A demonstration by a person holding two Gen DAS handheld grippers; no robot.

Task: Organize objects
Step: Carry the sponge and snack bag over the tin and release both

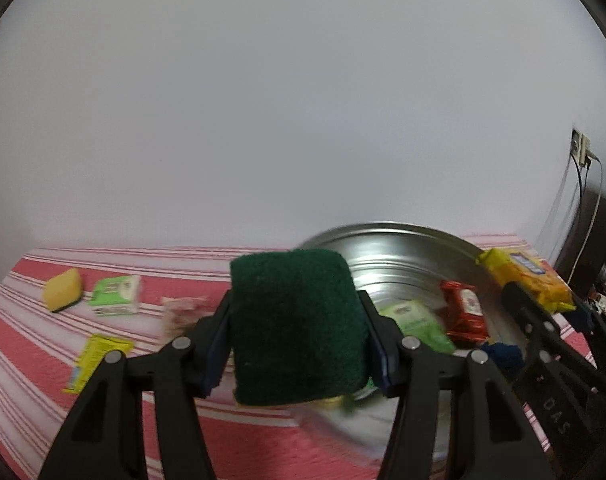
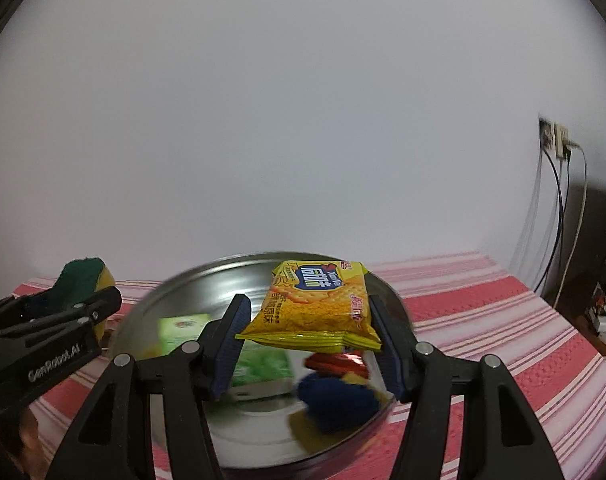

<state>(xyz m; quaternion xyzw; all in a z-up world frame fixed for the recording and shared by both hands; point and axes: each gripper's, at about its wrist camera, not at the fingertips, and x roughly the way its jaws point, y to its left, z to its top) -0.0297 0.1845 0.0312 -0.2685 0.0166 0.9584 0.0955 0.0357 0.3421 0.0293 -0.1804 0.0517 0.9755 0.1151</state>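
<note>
My left gripper (image 1: 297, 330) is shut on a sponge with a dark green scouring face (image 1: 299, 328), held above the left edge of a round metal tray (image 1: 383, 248). My right gripper (image 2: 305, 340) holds a yellow cracker packet (image 2: 319, 308) between its fingers above the same tray (image 2: 191, 280). In the tray lie a green packet (image 2: 263, 368), a red packet (image 2: 337, 362) and a blue-topped sponge (image 2: 339, 404). The right gripper (image 1: 539, 312) with its packet (image 1: 527, 276) shows in the left wrist view, and the left gripper (image 2: 99, 304) with its sponge (image 2: 83, 276) in the right wrist view.
On the red-and-white striped cloth (image 1: 23, 352) left of the tray lie a yellow sponge (image 1: 63, 290), a green-and-white box (image 1: 117, 296), a yellow sachet (image 1: 97, 360) and a blurred pale packet (image 1: 183, 312). A white wall stands behind. Wall sockets with cables (image 2: 555, 140) hang at the right.
</note>
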